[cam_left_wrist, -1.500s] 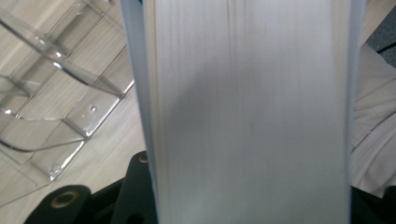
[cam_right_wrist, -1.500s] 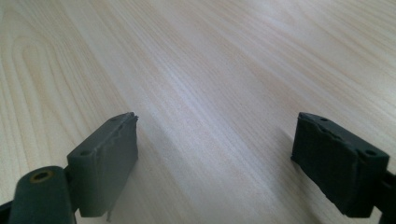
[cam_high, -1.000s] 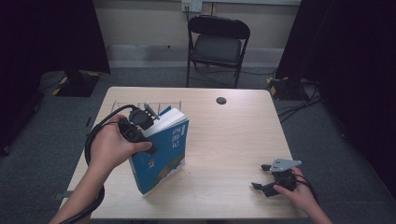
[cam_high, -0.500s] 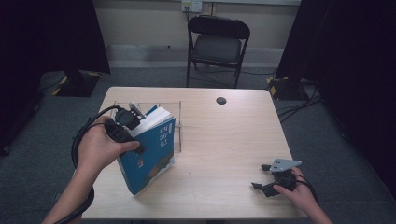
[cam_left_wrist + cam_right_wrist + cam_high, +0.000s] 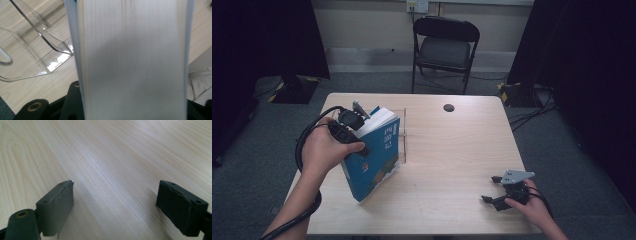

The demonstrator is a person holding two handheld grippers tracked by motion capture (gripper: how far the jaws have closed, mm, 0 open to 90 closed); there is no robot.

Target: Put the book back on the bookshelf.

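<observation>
Book (image 5: 374, 152), blue-covered, clamped by its top edge between the jaws of the left tool (image 5: 357, 127), hanging tilted below that tool with a lower corner on the counter (image 5: 452, 150). Page edges (image 5: 132, 60) squarely between both jaws in the left gripper view. Clear plastic stand (image 5: 40, 47) just beyond the book, off to one side of the left tool. Right tool (image 5: 497, 192) resting on the counter well apart from the book, jaws spread wide with bare wood between them.
</observation>
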